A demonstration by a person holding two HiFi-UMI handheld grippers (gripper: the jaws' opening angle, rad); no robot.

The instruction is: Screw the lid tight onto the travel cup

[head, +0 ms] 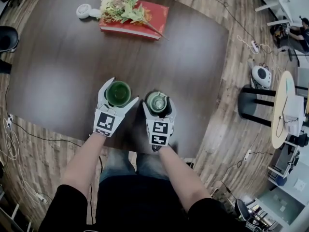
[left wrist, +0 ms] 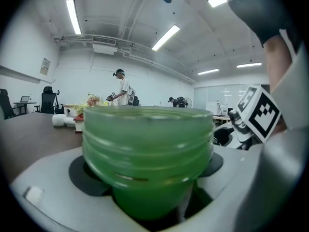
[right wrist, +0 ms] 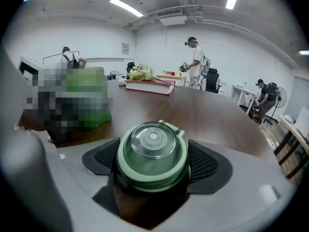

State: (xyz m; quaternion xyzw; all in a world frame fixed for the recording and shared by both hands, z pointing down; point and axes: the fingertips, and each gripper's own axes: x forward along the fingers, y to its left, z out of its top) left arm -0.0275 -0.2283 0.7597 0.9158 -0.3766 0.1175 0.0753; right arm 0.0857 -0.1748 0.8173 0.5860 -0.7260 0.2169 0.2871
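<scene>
In the left gripper view the translucent green threaded travel cup [left wrist: 147, 149] fills the frame and its base is cut off below the gripper body. From the right gripper view, I cannot tell whether the pale green lid with a clear domed top [right wrist: 152, 153] rests on the dark brown wooden table [head: 58, 57]. The left gripper [head: 120, 91] has its jaws clamped on the open-mouthed cup just under the threads, with its dark pads [left wrist: 87, 175] against both sides. The right gripper [head: 158, 103] grips the lid between its ribbed pads [right wrist: 205, 161]. Cup and lid are side by side, apart, near the table's near edge.
</scene>
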